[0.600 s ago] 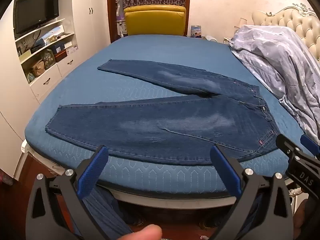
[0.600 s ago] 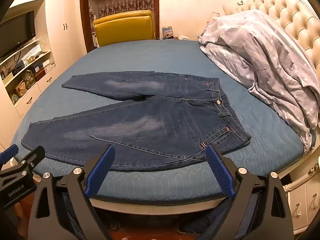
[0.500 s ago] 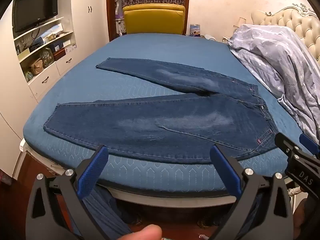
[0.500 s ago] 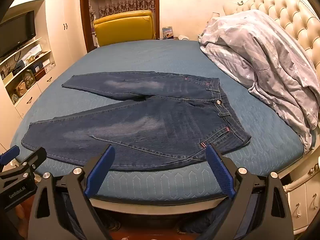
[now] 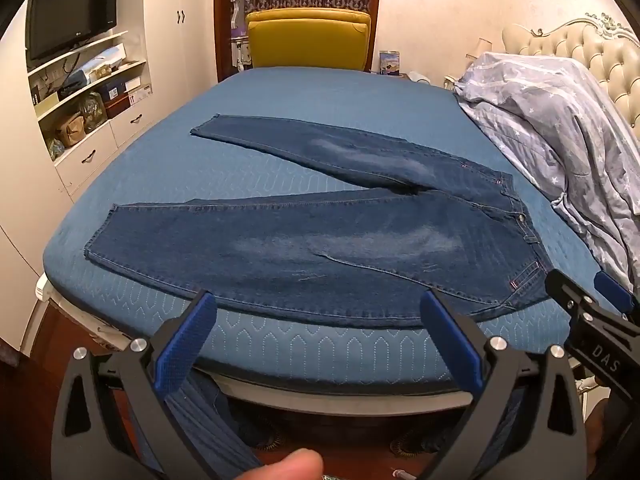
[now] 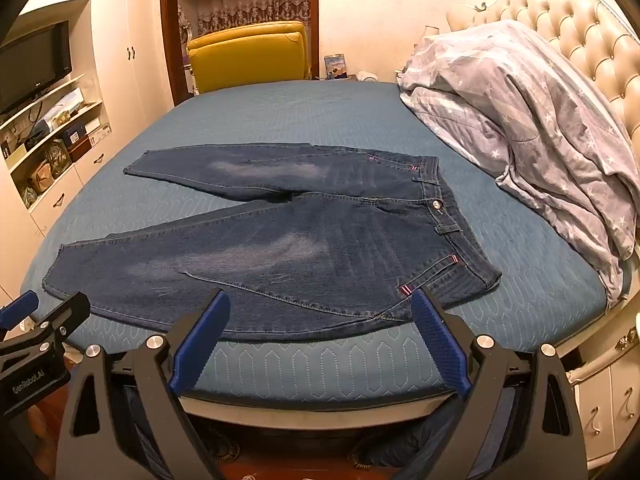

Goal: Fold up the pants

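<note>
Grippers first, since they are nearest me: my left gripper (image 5: 320,320) and my right gripper (image 6: 320,320) both hang off the near edge of the bed (image 6: 320,360), jaws spread wide, holding nothing and touching nothing.

Just beyond them the jeans (image 6: 280,252) lie flat and unfolded on the blue cover, close to that near edge. Their long axis runs left to right across the bed: waistband (image 6: 444,208) at the right, toward the heaped star-print duvet (image 6: 540,128), hems at the left. The two legs splay apart in a V from the crotch, the near leg (image 5: 240,252) reaching further left than the far leg (image 5: 320,148).

I judge the first fold is still to do, lengthwise, one leg onto the other. To do it well I would pinch the near outer seam at two spread points, left gripper by the hem, right gripper by the near hip corner (image 6: 490,276), bite both layers, lift evenly and carry the near leg away from me over the far leg, matching hems and waistband before letting go.
</note>
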Motion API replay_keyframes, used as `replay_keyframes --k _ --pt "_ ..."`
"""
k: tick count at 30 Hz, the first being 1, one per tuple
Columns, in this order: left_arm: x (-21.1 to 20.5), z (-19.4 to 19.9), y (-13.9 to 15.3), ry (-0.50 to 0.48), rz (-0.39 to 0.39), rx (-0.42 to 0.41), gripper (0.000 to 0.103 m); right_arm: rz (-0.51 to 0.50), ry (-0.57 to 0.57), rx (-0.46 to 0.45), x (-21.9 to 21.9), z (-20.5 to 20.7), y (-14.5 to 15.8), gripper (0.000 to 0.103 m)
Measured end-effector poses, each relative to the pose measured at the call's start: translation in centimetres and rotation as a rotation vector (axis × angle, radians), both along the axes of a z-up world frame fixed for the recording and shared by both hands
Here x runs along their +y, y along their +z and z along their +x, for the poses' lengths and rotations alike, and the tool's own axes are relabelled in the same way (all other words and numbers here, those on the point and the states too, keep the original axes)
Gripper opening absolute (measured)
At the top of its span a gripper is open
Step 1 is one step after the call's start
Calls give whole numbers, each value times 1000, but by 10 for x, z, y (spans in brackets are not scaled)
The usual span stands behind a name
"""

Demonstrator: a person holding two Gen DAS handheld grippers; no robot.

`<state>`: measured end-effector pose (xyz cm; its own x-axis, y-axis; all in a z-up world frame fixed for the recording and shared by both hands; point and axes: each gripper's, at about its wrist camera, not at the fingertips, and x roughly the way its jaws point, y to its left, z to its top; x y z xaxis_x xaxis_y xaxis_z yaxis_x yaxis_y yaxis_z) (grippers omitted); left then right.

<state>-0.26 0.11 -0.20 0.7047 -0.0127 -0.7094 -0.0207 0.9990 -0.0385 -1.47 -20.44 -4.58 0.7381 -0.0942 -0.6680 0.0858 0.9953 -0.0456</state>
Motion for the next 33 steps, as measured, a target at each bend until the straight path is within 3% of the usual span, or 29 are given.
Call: replay_keyframes --k 33 --pt "3 -1 -3 10 -20 3 102 -2 1 1 2 -1 -1 89"
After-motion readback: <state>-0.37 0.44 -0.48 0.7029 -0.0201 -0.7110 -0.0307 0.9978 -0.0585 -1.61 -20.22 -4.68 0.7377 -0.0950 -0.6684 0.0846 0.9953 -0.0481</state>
